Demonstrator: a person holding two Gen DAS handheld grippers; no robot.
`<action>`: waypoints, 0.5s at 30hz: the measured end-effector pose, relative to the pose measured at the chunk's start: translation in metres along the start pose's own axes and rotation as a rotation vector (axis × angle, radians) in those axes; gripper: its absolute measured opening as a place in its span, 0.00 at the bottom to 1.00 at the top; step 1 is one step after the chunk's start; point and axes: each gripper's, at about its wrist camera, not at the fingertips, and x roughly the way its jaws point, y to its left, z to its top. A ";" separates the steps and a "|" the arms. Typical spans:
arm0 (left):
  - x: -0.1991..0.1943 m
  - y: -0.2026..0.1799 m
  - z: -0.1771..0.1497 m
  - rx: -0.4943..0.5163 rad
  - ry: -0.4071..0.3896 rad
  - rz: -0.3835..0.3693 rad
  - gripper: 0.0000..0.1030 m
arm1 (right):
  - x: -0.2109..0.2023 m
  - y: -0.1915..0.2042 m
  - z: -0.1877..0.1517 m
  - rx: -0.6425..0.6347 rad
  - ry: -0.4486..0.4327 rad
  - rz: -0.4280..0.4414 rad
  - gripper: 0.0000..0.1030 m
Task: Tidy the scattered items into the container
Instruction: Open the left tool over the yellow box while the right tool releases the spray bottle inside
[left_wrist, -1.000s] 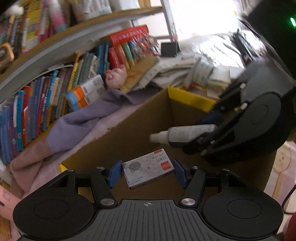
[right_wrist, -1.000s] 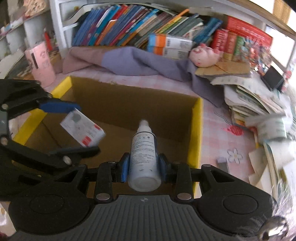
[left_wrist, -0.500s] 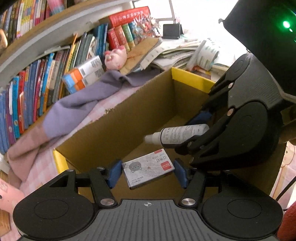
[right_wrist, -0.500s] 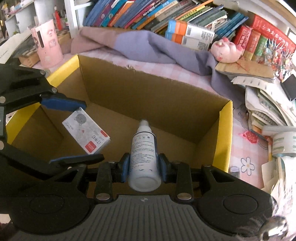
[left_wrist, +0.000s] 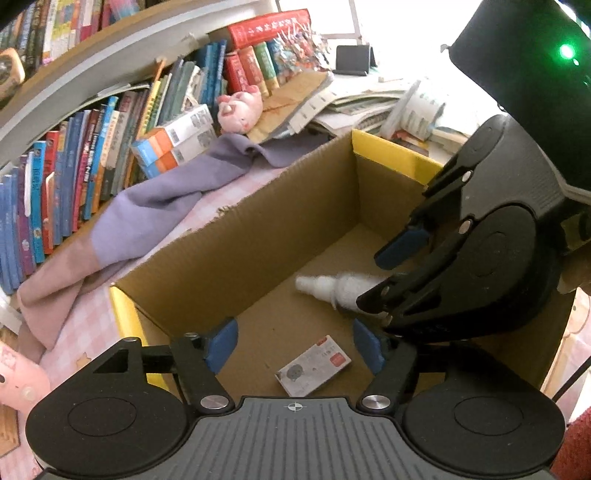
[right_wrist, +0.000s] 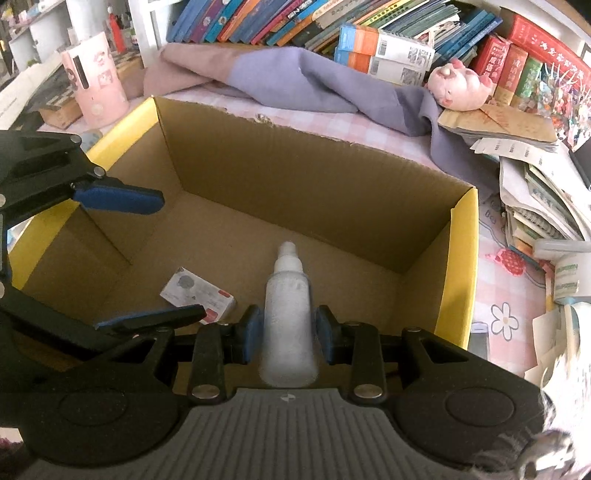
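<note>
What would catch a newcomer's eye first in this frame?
The open brown cardboard box with yellow flaps fills both views. A small white-and-red carton lies on its floor beneath the open left gripper, and a blurred white spray bottle sits between the right gripper's parted blue pads.

Right wrist view: row of books (right_wrist: 280, 18) at 12 o'clock; purple cloth (right_wrist: 295, 81) draped below them; pink plush pig (right_wrist: 461, 86) at 1 o'clock on a cardboard sheet (right_wrist: 506, 125); stacked papers (right_wrist: 535, 192) at 3 o'clock; pink cylinder (right_wrist: 96, 85) at 10 o'clock on the checked tabletop (right_wrist: 509, 295).
</note>
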 end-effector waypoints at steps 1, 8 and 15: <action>-0.003 0.001 -0.002 -0.011 -0.012 0.000 0.70 | -0.002 0.000 0.000 0.004 -0.011 -0.003 0.31; -0.022 0.013 -0.009 -0.142 -0.062 -0.018 0.81 | -0.023 -0.002 -0.004 0.059 -0.088 0.004 0.37; -0.048 0.006 -0.014 -0.162 -0.127 0.004 0.86 | -0.051 0.002 -0.009 0.109 -0.170 -0.002 0.41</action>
